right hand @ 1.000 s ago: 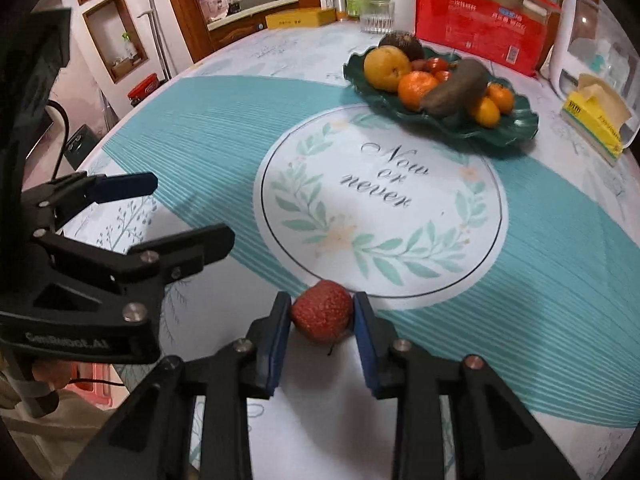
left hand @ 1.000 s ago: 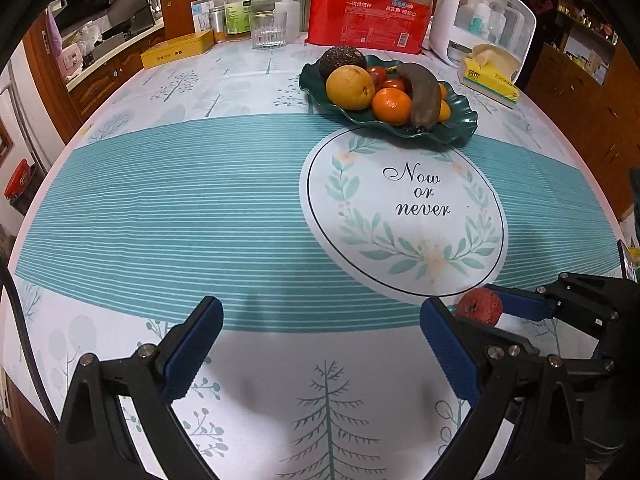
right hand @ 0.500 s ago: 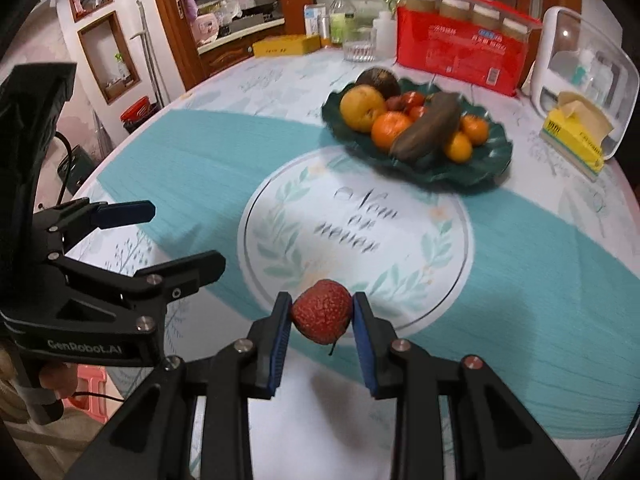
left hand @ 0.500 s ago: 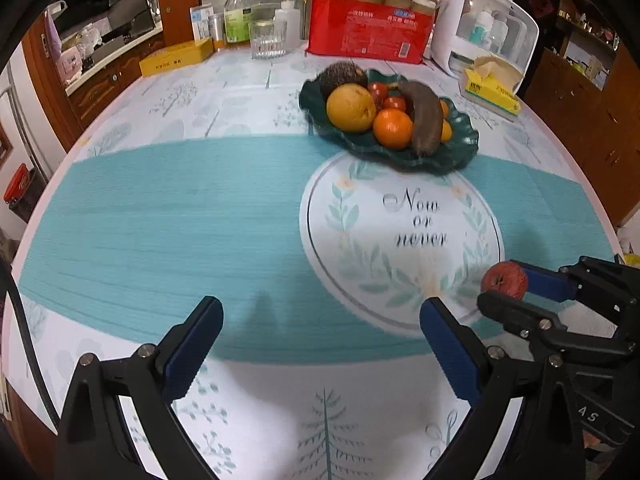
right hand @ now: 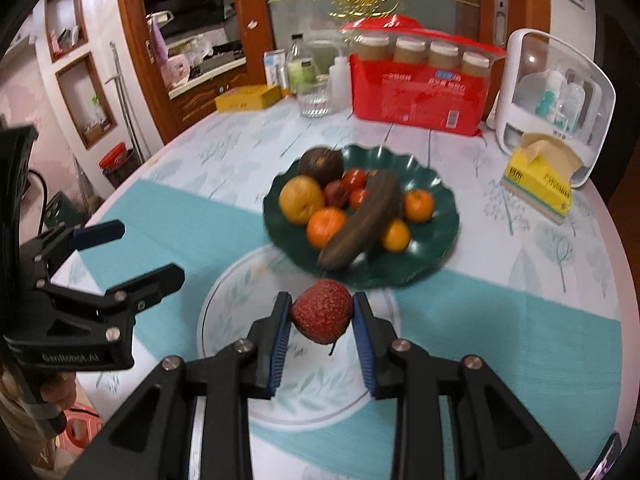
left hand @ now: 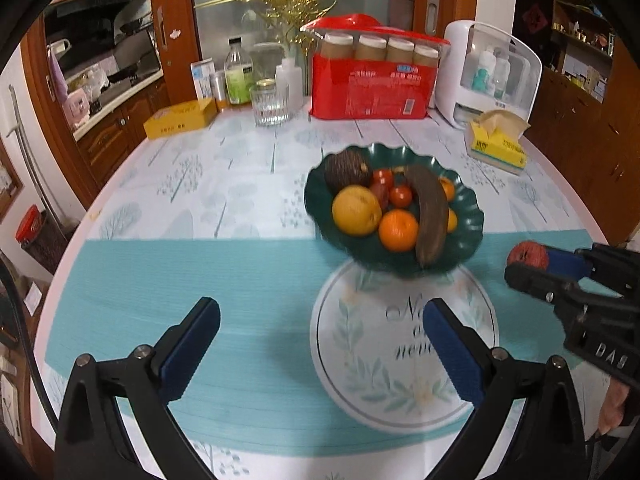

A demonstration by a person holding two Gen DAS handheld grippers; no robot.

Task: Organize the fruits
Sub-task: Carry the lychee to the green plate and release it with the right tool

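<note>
While blur softens the fruit plate (right hand: 436, 256), right hand-held gripper (right hand: 322, 316) clamps a lychee (right hand: 322, 312), left hand-held gripper (left hand: 320, 334) spread wide.

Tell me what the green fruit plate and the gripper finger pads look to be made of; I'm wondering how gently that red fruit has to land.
The green plate looks like glazed ceramic or glossy plastic: bright highlights, scalloped rim; which one is unclear. The right gripper pads look like ribbed blue rubber, matte. The red fruit has bumpy, rough skin, like a lychee.
</note>
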